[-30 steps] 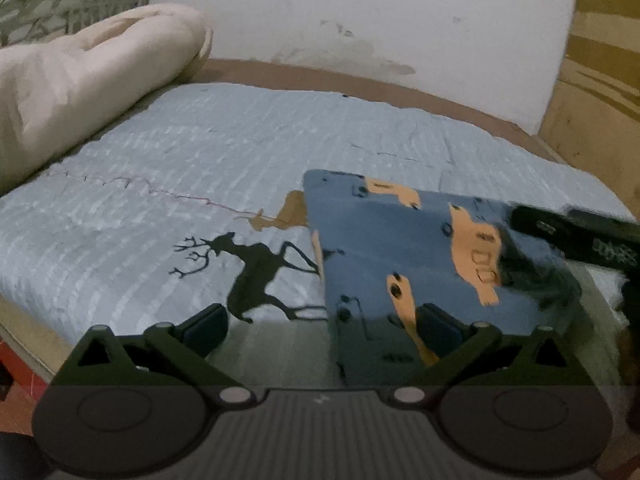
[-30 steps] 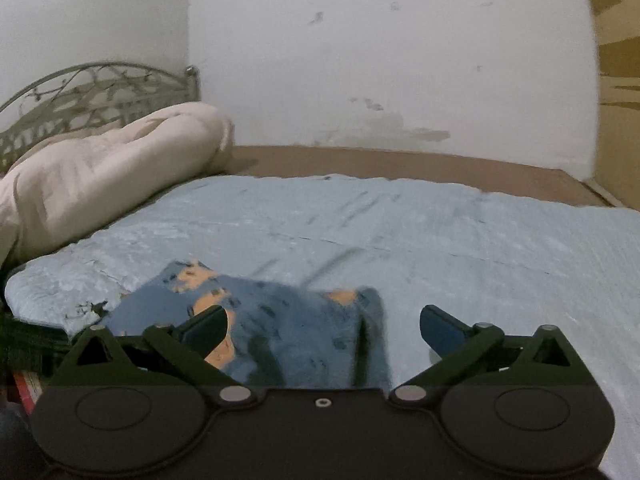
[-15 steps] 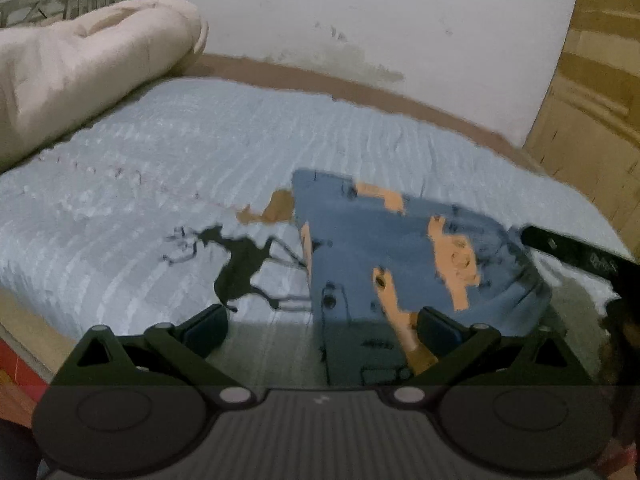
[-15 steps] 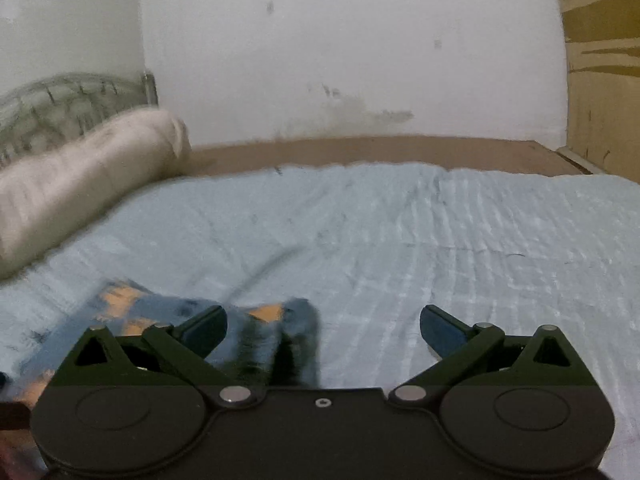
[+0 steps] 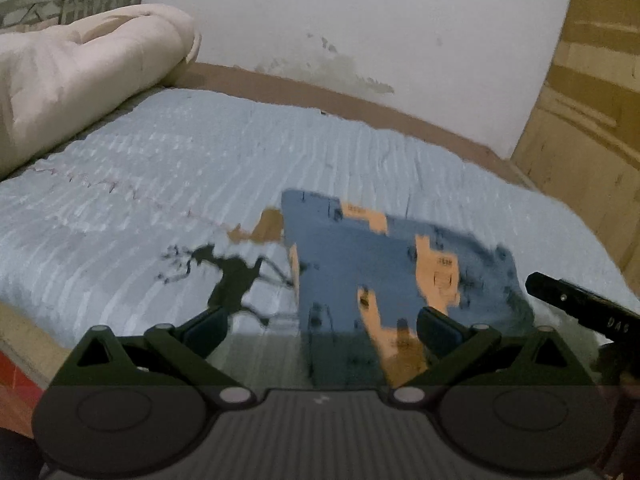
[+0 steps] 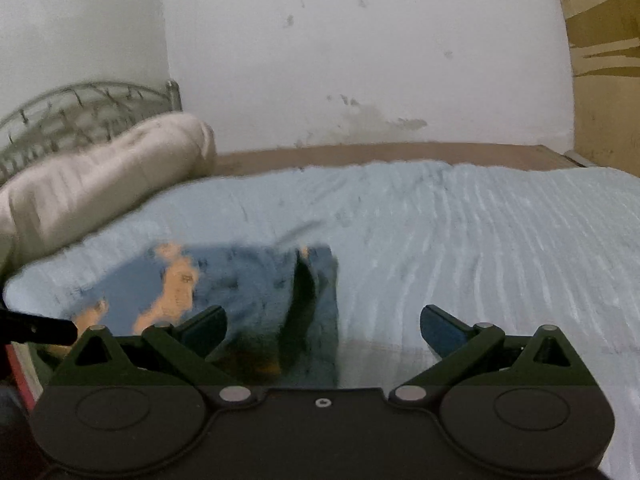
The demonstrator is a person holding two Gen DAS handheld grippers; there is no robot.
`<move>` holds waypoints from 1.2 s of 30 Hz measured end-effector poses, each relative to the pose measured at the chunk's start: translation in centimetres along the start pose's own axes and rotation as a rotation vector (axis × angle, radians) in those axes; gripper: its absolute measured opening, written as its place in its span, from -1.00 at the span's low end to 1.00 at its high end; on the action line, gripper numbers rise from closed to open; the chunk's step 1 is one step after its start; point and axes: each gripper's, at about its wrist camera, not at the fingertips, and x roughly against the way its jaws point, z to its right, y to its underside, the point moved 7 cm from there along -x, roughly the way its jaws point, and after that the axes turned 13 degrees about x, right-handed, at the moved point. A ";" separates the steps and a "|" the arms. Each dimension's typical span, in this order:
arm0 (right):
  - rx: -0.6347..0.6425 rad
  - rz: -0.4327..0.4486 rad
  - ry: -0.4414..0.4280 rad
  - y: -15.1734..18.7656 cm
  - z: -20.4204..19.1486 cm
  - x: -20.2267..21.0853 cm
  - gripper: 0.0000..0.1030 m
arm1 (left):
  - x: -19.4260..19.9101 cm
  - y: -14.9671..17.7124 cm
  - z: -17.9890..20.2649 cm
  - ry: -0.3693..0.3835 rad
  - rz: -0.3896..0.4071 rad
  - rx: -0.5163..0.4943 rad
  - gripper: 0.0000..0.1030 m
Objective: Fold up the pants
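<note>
Blue pants (image 5: 360, 276) with orange car prints lie folded into a compact rectangle on the light blue bedspread (image 5: 168, 184). My left gripper (image 5: 320, 326) hovers open just in front of the pants' near edge, holding nothing. The right wrist view shows the same pants (image 6: 248, 284) ahead and to the left, with a dark fold line down their right part. Over the bedspread (image 6: 480, 240) stands my right gripper (image 6: 322, 326), open and empty, its left finger over the pants' near edge. A black part of the right gripper (image 5: 580, 308) shows at the right of the left wrist view.
A rolled cream quilt (image 5: 80, 80) lies along the left by a metal headboard (image 6: 80, 108). A black deer print (image 5: 228, 280) marks the bedspread left of the pants. A white wall (image 6: 360, 60) stands behind the bed, a wooden panel (image 5: 592, 100) at the right.
Both grippers have drawn back and shifted, so the pants sit a little farther ahead in each view. The pants lie unmoved. Both grippers stayed open.
</note>
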 end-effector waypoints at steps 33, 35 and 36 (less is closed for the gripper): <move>-0.305 -0.067 -0.262 0.3 1.6 -6.6 -0.51 | -2.0 -0.2 -0.1 0.055 -0.130 0.139 -0.59; -0.302 -0.051 -0.241 0.0 1.4 -5.9 -0.57 | -1.6 -0.4 0.2 0.055 -0.120 0.119 -0.64; -0.298 -0.042 -0.229 -0.2 1.1 -5.5 -0.60 | -1.3 -0.6 0.3 0.059 -0.113 0.110 -0.65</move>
